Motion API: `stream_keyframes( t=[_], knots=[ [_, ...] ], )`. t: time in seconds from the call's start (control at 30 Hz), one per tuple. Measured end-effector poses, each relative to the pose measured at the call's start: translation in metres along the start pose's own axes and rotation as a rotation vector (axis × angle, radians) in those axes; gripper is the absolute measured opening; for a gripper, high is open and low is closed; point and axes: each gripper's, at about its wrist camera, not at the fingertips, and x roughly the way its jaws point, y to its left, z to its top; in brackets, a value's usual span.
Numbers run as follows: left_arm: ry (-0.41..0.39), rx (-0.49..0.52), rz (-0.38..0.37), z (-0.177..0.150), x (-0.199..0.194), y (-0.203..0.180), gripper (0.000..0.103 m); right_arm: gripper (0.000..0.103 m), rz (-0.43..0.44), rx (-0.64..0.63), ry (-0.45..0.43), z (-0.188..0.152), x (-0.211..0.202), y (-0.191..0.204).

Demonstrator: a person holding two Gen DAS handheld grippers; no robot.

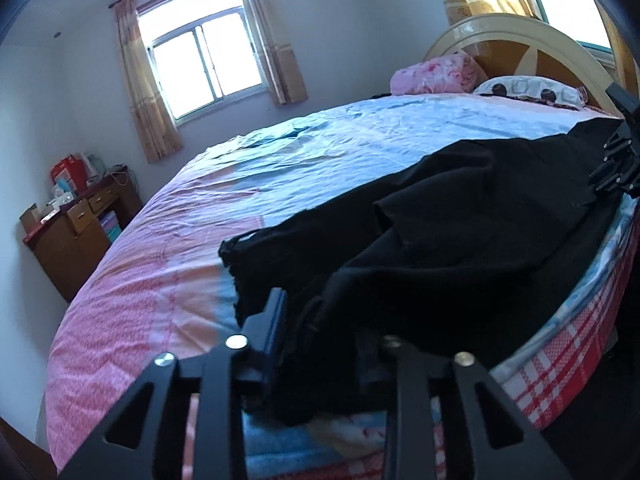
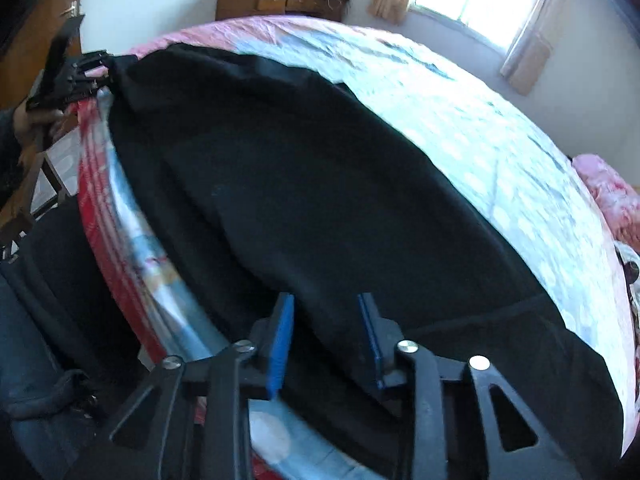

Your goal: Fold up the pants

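Black pants [image 1: 460, 216] lie stretched along the near edge of the bed [image 1: 208, 216]. My left gripper [image 1: 320, 320] is at one end of them, its jaws closed around a bunched fold of black cloth. My right gripper [image 2: 326, 332] is at the other end; its blue pads [image 2: 282, 336] stand apart with black cloth [image 2: 320, 184] between them, not pinched. The right gripper also shows at the far right of the left wrist view [image 1: 616, 160], and the left gripper at the far left of the right wrist view [image 2: 76, 80].
The bed has a pink and light blue sheet [image 2: 500, 152] with a red plaid side [image 1: 560, 360]. A pink quilt [image 1: 436, 72] and a pillow [image 1: 528, 88] lie by the headboard. A wooden cabinet [image 1: 80, 232] stands by the wall under the window [image 1: 200, 60].
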Motion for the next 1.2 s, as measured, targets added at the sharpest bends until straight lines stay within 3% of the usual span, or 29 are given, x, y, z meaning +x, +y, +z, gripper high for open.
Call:
stream_keyframes(
  t=[0.17, 0.33, 0.4, 0.67, 0.87, 0.93, 1.0, 1.07, 1.2],
  knots=[
    [-0.014, 0.024, 0.003, 0.007, -0.001, 0.004, 0.029, 0.02, 0.051, -0.047, -0.013, -0.002, -0.01, 0.012],
    [-0.015, 0.039, 0.009, 0.005, 0.0, 0.005, 0.028, 0.019, 0.011, -0.029, 0.003, -0.01, 0.0, 0.013],
    [-0.018, 0.053, 0.004, 0.006, -0.002, 0.004, 0.025, 0.004, 0.03, -0.001, 0.002, -0.002, 0.0, 0.007],
    [-0.03, 0.075, -0.002, -0.002, -0.014, 0.012, 0.023, 0.002, 0.087, 0.03, -0.03, 0.003, -0.039, -0.006],
    [-0.016, 0.082, -0.023, -0.018, -0.011, 0.004, 0.023, 0.002, 0.116, 0.013, 0.043, -0.019, -0.017, 0.001],
    [-0.019, 0.074, 0.002, -0.02, -0.01, 0.004, 0.035, 0.002, 0.114, -0.007, 0.066, -0.017, -0.01, 0.004],
    [-0.012, 0.099, 0.052, -0.02, -0.009, 0.003, 0.071, 0.003, 0.107, -0.008, 0.05, -0.017, -0.01, 0.0],
    [-0.012, 0.113, 0.108, -0.02, -0.012, 0.005, 0.086, 0.003, 0.126, 0.0, 0.058, -0.012, -0.008, 0.0],
    [0.006, 0.152, 0.125, -0.023, -0.016, 0.012, 0.092, 0.004, 0.137, -0.001, 0.051, -0.011, -0.013, 0.002]
  ],
)
